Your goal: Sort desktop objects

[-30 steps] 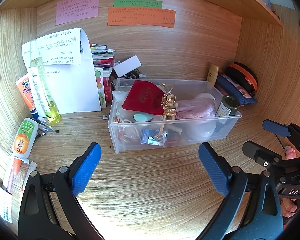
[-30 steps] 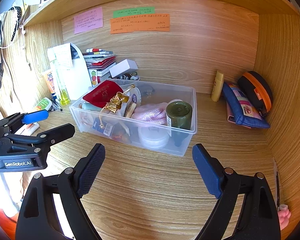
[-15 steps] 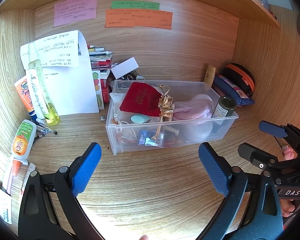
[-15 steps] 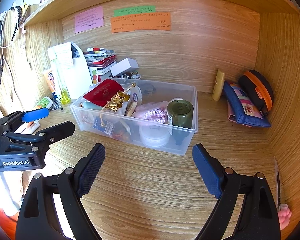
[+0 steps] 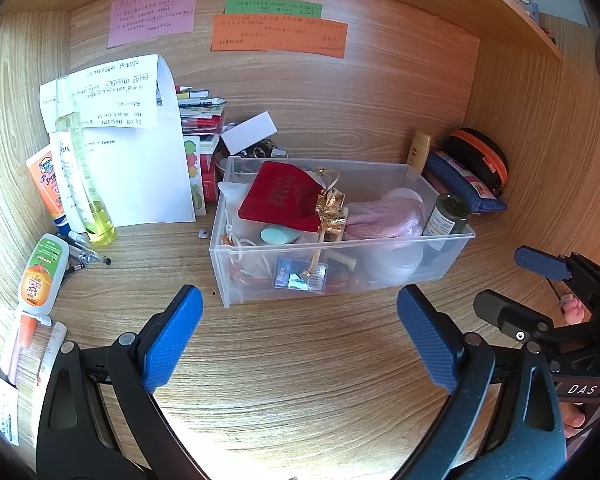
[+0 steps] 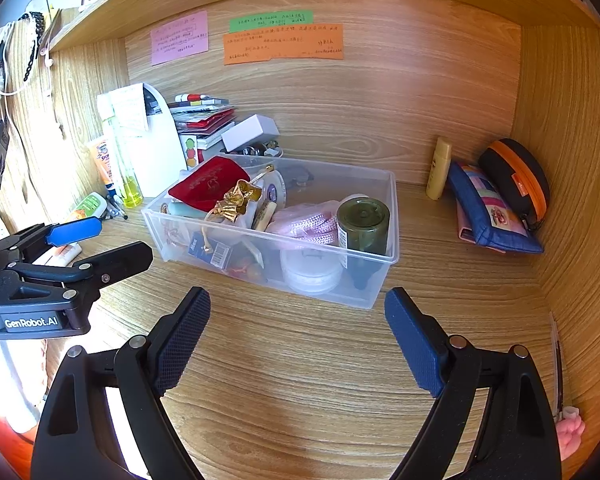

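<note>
Left wrist view: clear bin [image 5: 440,242] on wooden surface [image 5: 300,360]; left gripper [image 5: 300,340] and right gripper [image 6: 298,338] fingers apart, empty.

Both wrist cameras look forward and downward (from near the desk) at the same bin [image 5: 342,276] [image 6: 268,258], left and right of it.

Bare tabletop [image 5: 300,360] lies open before the clear bin [image 5: 340,264]. Bottles [image 5: 44,272] crowd the left wall; pouches [image 6: 496,208] fill the right corner.
</note>
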The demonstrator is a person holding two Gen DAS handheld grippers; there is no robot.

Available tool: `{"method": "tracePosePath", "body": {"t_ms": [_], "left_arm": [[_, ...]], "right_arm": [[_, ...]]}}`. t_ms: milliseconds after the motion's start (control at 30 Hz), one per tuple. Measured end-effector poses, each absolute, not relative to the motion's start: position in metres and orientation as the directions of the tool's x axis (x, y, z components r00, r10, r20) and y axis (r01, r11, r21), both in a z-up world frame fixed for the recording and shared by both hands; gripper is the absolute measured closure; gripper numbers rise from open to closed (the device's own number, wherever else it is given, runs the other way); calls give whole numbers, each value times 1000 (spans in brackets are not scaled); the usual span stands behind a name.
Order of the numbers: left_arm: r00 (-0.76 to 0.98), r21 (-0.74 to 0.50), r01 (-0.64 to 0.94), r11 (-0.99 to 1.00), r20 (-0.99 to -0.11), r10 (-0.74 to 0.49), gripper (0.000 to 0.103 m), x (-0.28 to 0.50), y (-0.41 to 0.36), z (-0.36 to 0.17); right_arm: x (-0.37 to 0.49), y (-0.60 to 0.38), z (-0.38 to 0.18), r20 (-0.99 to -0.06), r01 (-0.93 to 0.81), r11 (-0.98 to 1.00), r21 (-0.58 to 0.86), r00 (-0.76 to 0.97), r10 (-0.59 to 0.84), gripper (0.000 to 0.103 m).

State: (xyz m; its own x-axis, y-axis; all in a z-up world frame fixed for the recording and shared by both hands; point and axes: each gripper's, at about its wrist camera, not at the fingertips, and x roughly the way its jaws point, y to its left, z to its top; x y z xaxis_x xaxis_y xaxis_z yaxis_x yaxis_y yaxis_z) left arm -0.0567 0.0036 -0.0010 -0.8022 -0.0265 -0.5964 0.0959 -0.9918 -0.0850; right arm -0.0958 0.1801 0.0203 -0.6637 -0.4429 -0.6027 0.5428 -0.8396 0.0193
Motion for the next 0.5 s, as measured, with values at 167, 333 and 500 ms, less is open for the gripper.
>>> {"method": "tracePosePath", "body": {"t_ms": [167, 333, 500], "left_arm": [[-808, -77, 92, -993, -588, -29, 4, -56, 5, 0], [-812, -67, 82, -994, -583, -28, 4, -56, 7, 1], [-817, -54, 84, -995, -576, -38, 4, -54, 10, 3]], "right_arm": [[-96, 180, 20, -602, 544, -839, 19, -664, -444, 16], [-97, 180, 19, -606, 549, -836, 25, -656, -449, 16], [-96, 179, 19, -606, 550, -835, 24, -656, -450, 16]]}}
